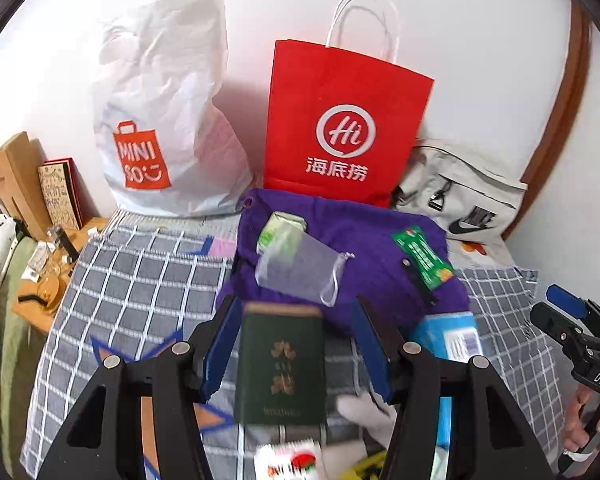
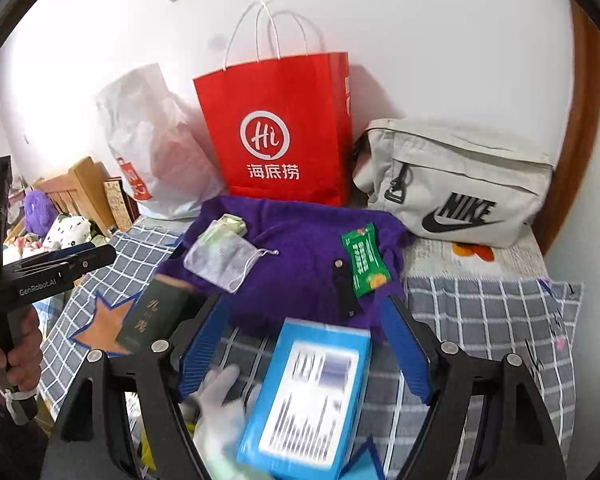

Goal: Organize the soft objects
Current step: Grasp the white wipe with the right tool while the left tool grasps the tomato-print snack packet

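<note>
A checked bedcover (image 1: 140,264) bears a purple garment (image 1: 364,240), green booklet (image 1: 280,364); blue box (image 2: 312,396).

Purple knit garment (image 2: 300,264) crumpled on checked bedding, small items atop

Premises: a home bedroom, evidenced by a bed (image 1: 140,272) with checked bedding, wooden headboard (image 1: 8,176) and bedside clutter.

Purple cloth (image 2: 300,264) knitted, matt. Red bag (image 2: 280,132) at 12 o'clock smooth paper. Blue box (image 2: 312,400) glossy card.
</note>
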